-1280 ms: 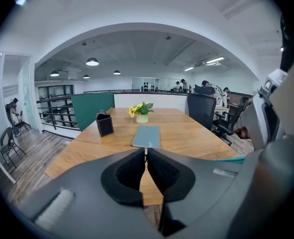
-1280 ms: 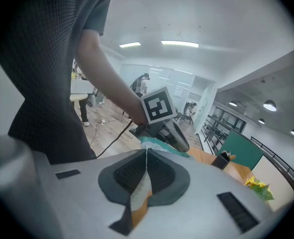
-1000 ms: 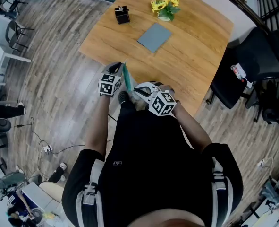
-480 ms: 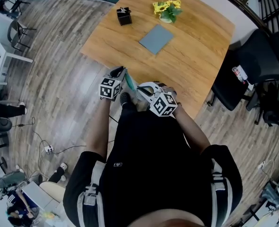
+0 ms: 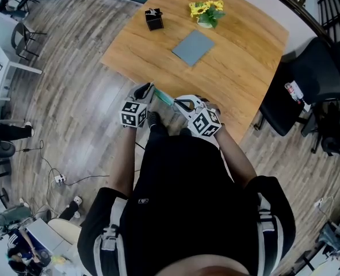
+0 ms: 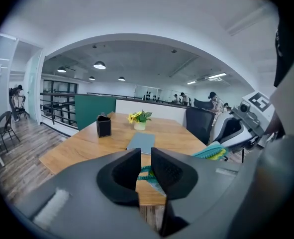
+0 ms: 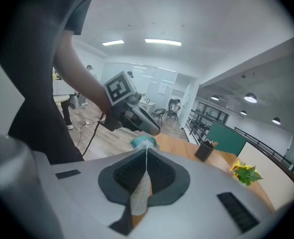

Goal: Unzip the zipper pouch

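**Head view:** You hold the pouch (image 5: 164, 98) in the air between the two grippers, over the near edge of the table (image 5: 233, 68). The left gripper (image 5: 148, 89) is at one end and the right gripper (image 5: 180, 101) at the other. Keeping it stretched between them likely holds the zipper line straight, so a pull can run along it.

**Left gripper view:** The left gripper (image 6: 145, 156) has its jaws a little apart; they have just been opening. Teal cloth shows low in the gap, but the pads do not press on it. The rest of the pouch (image 6: 211, 152) runs off towards your right gripper (image 6: 246, 128). This looks like a release, perhaps to take a new hold nearer the slider, though I cannot make out the slider itself.

**Right gripper view:** The right gripper (image 7: 146, 153) has its jaws together, clamped on a thin edge of the pouch (image 7: 143, 143), which sticks up past the tips. With the other end let go, this grip alone carries the pouch, so keep it firm.
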`<state>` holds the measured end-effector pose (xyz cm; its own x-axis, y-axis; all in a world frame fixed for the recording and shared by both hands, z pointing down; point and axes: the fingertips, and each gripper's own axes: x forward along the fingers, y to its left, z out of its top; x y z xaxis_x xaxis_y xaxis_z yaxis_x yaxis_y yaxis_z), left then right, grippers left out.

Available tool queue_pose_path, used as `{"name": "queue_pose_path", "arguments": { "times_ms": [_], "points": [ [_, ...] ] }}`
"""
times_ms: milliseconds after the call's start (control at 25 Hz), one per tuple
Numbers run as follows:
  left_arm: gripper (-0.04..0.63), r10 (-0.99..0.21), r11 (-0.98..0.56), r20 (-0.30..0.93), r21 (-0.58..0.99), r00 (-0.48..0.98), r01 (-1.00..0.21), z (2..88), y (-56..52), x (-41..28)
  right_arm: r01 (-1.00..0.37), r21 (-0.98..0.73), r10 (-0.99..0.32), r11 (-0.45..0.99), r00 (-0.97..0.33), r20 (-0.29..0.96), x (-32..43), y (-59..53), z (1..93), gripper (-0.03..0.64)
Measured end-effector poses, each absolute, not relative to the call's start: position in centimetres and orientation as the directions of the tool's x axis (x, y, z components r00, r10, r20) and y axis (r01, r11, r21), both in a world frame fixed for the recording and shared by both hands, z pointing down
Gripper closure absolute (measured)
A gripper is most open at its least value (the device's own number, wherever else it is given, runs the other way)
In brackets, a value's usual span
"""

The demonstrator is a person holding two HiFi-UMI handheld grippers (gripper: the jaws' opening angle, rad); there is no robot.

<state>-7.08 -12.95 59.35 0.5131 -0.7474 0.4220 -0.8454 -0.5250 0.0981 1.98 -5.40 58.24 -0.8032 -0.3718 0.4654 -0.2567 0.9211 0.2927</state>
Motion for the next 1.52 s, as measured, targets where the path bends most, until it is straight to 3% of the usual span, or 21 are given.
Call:
{"name": "queue_pose_path", "arguments": {
  "times_ms": [640, 1520],
  "points": [
    [0.592, -0.806, -0.466, 0.372, 0.081, 0.460, -0.881, 57.3, -10.1, -8.9, -0.338, 0.294, -0.442, 0.894, -0.775, 0.452, 3.6, -8.0, 58.1, 0.606],
    [0.594, -0.768, -0.510, 0.409, 0.076, 0.494, -0.857, 58.7, -7.5, -8.2, -0.387, 0.334, -0.507, 0.859, -0.728, 0.462, 5.3, -9.5, 58.0, 0.606]
  ]
}}
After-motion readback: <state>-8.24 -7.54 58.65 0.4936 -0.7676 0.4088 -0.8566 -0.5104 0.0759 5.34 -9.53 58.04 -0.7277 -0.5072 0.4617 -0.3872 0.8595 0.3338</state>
